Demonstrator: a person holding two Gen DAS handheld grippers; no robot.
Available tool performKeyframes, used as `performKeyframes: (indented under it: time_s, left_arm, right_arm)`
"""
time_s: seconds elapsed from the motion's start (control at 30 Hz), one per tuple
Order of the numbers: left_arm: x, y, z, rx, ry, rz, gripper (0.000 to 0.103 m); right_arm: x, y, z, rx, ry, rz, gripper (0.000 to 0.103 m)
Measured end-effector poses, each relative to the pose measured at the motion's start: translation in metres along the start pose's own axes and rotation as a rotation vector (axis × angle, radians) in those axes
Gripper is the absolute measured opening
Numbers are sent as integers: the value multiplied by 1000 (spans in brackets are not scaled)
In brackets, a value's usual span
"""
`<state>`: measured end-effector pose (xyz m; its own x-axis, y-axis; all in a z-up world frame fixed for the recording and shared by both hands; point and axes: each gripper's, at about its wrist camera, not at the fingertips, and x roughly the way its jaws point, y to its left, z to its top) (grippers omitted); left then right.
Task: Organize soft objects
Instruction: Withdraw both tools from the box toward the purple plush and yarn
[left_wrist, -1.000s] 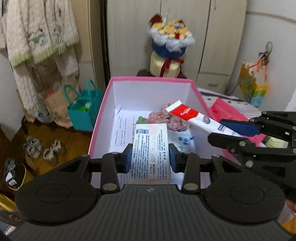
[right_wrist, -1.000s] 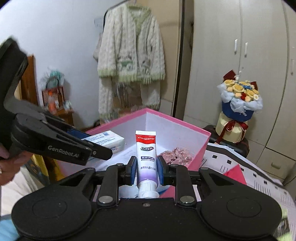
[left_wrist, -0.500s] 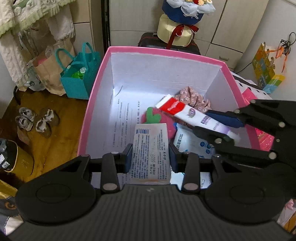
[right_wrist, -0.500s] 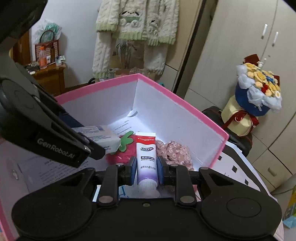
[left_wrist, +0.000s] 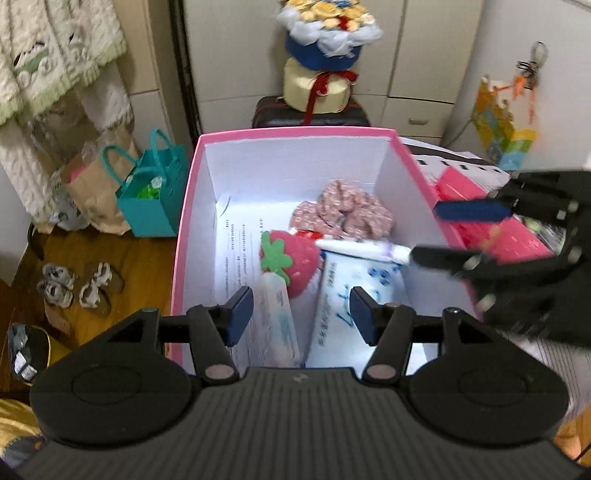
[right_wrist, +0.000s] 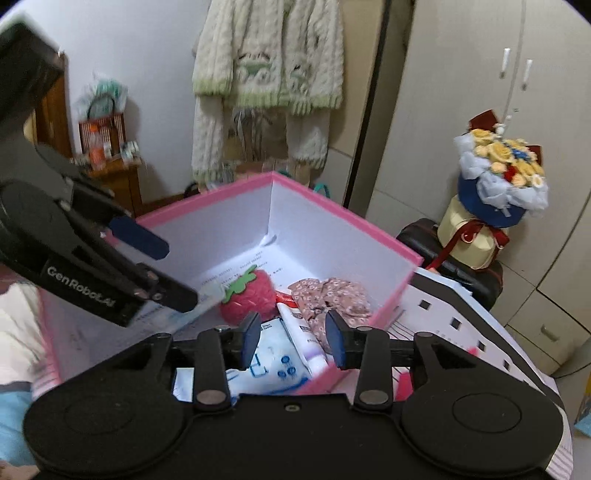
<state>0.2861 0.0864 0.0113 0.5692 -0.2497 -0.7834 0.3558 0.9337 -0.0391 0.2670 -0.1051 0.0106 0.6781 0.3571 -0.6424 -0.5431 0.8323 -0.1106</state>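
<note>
A cream knitted cardigan (right_wrist: 267, 55) with green trim is hanging against the wall beside tall pale wardrobe doors (right_wrist: 461, 92). A bouquet (left_wrist: 327, 26) wrapped in blue and white is sitting on a cream round box tied with red ribbon (left_wrist: 317, 90), which is resting on a dark suitcase (left_wrist: 310, 116). A teal gift bag (left_wrist: 151, 192) is standing on the wooden floor (left_wrist: 140, 266) next to a brown paper bag (left_wrist: 92, 188), and small shoes (left_wrist: 74, 286) are lying nearby.

Box (left_wrist: 192, 206) top open — floor seemingly crowded
</note>
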Motion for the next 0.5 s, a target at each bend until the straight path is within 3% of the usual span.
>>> performKeyframes:
  time_s: [0.13,0.33,0.5]
  left_arm:
    - [-29,-7,-14,30,-39,-32,61]
    - [-69,-26,-33,78,-101,-75,62]
    - [-91,-54,-46,154,-132,-124,60]
  right_arm:
    - [-44,-11,-12,55,-33,-7,54]
    - [-92,-24,-39,151,-28,4,57]
    - [-131,-27,-59,158,-44,-42,60]
